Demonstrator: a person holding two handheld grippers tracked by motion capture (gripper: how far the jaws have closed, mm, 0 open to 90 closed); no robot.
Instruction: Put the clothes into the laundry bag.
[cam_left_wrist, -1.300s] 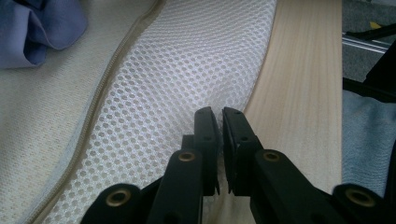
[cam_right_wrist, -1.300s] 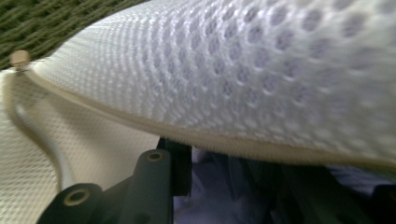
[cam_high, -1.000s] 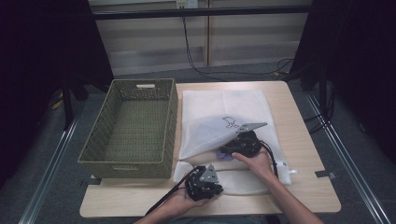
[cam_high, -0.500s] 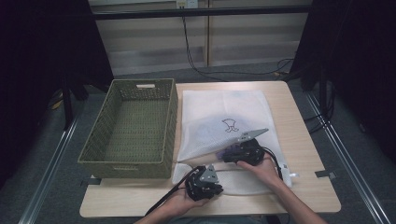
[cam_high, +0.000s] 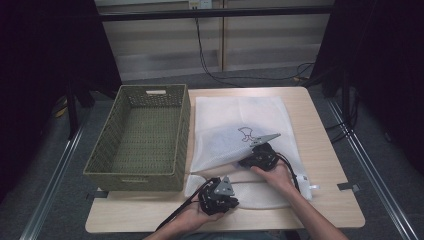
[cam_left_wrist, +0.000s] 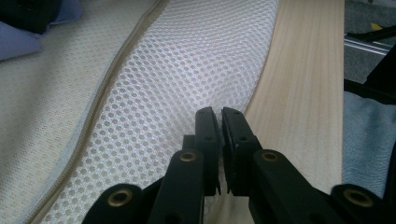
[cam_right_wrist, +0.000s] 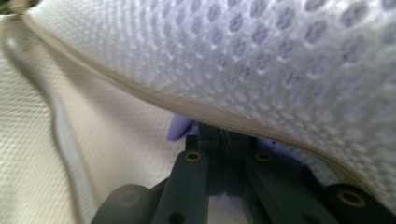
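pale wooden counter (cam_high: 325, 125), white mesh bag (cam_high: 240, 115) lying beside the wicker basket (cam_high: 140, 140). left claw (cam_left_wrist: 219, 121) pinches the bag's near edge; right claw (cam_right_wrist: 224, 140), jaws just closing, grips something lilac under the flap.

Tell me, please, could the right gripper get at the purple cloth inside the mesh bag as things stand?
Probably yes: the left gripper pinches the mesh bag edge, and the right gripper sits under the zipper flap, its jaws just closed at the purple cloth.

White open-weave mesh bag (cam_high: 240, 125), matt wooden table (cam_high: 325, 150), woven wicker basket (cam_high: 140, 145).
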